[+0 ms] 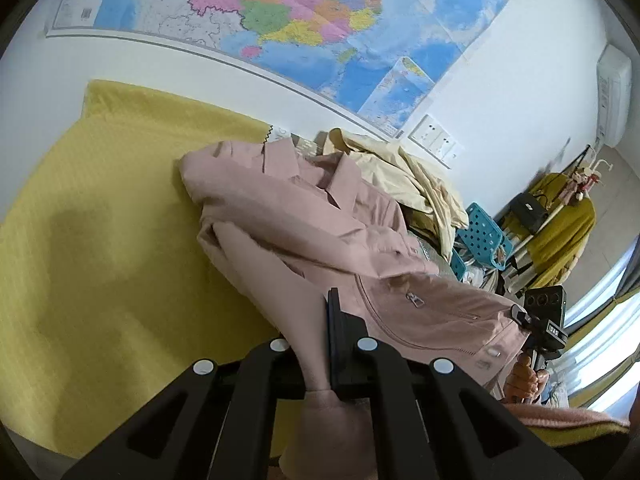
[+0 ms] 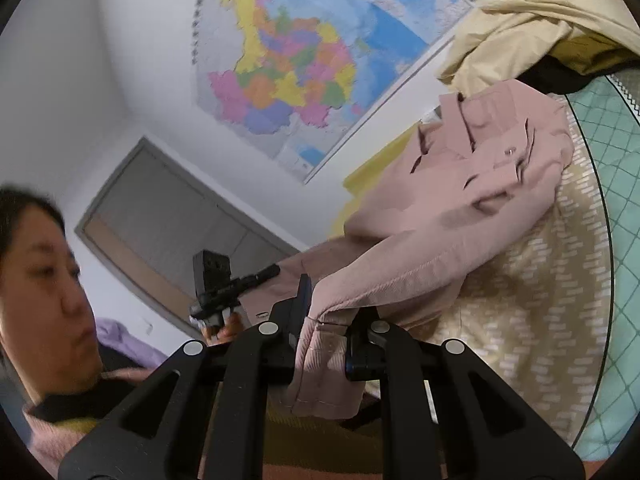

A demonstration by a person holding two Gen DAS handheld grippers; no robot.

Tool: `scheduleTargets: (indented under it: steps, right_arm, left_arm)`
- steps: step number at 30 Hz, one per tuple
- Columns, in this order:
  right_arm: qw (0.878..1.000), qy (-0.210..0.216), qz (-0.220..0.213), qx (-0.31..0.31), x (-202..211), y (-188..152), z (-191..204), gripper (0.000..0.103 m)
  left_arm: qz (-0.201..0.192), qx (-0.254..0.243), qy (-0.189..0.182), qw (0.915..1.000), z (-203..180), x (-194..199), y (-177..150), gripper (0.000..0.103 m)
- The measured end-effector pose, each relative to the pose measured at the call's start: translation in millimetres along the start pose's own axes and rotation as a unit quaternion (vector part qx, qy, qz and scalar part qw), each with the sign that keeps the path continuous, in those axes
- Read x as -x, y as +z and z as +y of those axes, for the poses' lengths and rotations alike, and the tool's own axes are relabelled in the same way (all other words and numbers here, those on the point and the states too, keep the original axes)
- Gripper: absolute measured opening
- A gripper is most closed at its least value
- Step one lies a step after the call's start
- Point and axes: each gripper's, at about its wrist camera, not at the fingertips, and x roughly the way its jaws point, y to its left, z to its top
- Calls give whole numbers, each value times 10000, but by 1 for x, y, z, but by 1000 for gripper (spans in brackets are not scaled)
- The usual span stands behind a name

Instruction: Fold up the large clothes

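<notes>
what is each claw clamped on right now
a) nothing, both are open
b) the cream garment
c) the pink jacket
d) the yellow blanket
c: the left claw pinches a fold of the pink jacket, and the right claw grips another edge of the same jacket, while the cream garment lies untouched behind.

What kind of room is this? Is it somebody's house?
Probably a bedroom at home. A big map hangs on the wall, a yellow blanket covers what looks like a bed, and clothes hang on a rack.
</notes>
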Motion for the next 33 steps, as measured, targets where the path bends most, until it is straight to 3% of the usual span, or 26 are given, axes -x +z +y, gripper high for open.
scheduleTargets:
  steps: [4,8,14,18,21,23,24,26,28,29,31,33]
  right_arm:
    - [9998,-73,-159,-9,-11,36,-2,13]
    - [9994,-101,-292,-169,-20,80,-11,14]
    - [9961,-418,-379,-681,-54,153,-56,15]
    - [9876,-1051,-320,-1117,-85,193,-106,18]
    - [9743,-1696,-229,-1462,-106,207,-148,30]
    - [9632,-2119,-68,-1653,-116,207,-170,46]
    - [9577,-2312,26,-1713,-120,206,-176,49]
    - [9581,-2511,129,-1370,-124,203,-166,52]
    - [9622,-2592,141,-820,-123,200,-143,69]
    - [9621,-2687,81,-470,-120,198,-125,70]
    - [9544,-2983,-42,141,-116,193,-98,79]
    - [9409,-3269,-254,852,-113,184,-68,81]
  left_arm:
    - [29,124,45,9999,2,-4,36,3]
    - [94,-45,336,9994,-4,-19,80,3]
    - [344,106,629,9974,9,-73,161,4]
    - [717,331,1048,9914,35,-134,204,5]
    - [1054,601,1458,9819,63,-183,215,8]
    - [1220,703,1692,9755,79,-203,217,15]
    - [1277,824,1696,9737,88,-208,216,27]
    - [1151,891,1369,9798,95,-200,213,34]
    - [938,639,1320,9847,91,-183,210,44]
    - [841,485,1302,9867,86,-176,207,47]
    - [644,-227,1336,9887,66,-156,195,57]
    - [556,-821,1461,9843,48,-148,182,61]
